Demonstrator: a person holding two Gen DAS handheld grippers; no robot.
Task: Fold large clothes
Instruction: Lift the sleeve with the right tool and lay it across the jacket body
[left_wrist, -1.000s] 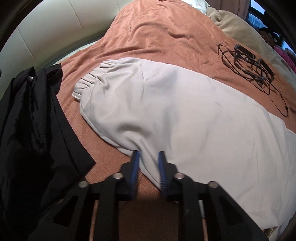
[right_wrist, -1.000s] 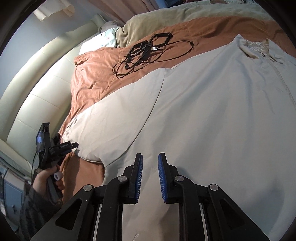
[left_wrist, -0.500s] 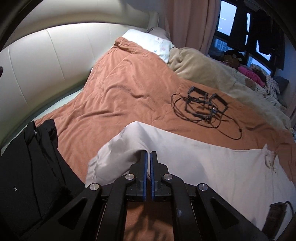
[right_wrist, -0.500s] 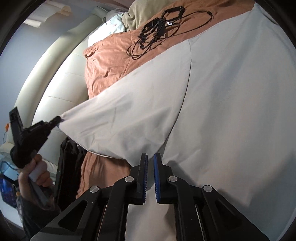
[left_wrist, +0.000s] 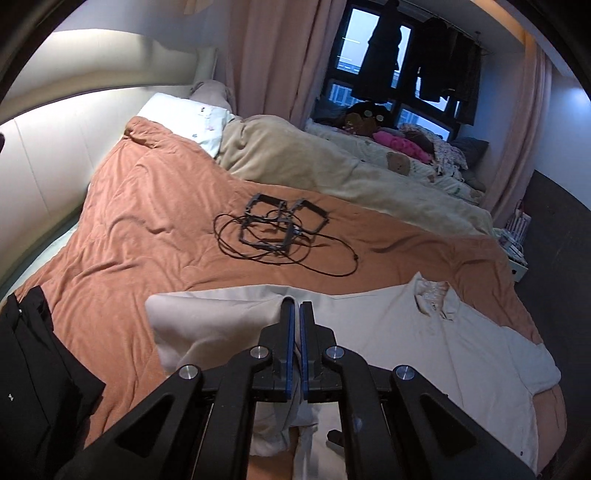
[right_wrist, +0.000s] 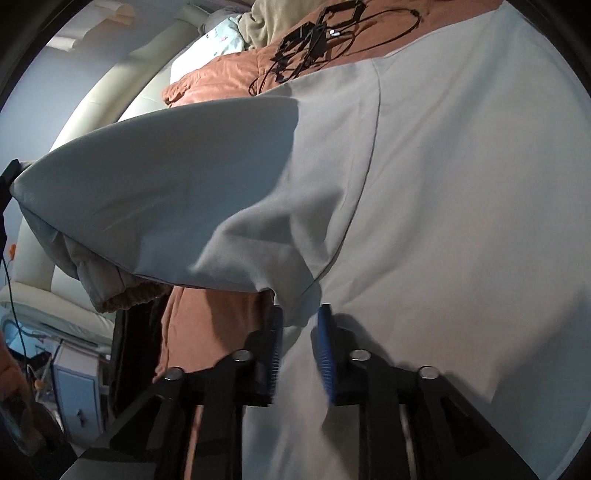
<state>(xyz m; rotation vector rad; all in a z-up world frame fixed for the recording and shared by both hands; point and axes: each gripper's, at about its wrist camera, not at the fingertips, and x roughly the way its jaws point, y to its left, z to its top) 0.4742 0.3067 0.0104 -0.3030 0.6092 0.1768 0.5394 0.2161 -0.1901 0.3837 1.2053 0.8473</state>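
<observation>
I've got the left gripper (left_wrist: 296, 314) pinched on the cream jacket (left_wrist: 424, 343) sleeve, lifted off the bed (left_wrist: 147, 206); cables (left_wrist: 280, 229) ahead. Right gripper (right_wrist: 300, 325) half open at the sleeve's underarm edge.

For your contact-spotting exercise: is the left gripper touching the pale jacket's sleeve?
Touching. In the left wrist view the left gripper has its fingers shut on a fold of the sleeve, with cloth bunched against them and hanging below.

On the rust-orange blanket (left_wrist: 140, 221) lie a pale grey-white jacket (left_wrist: 424, 343), black cables (left_wrist: 280, 236) and black clothing (left_wrist: 29, 369); beside it, a beige duvet (left_wrist: 314, 162).
</observation>
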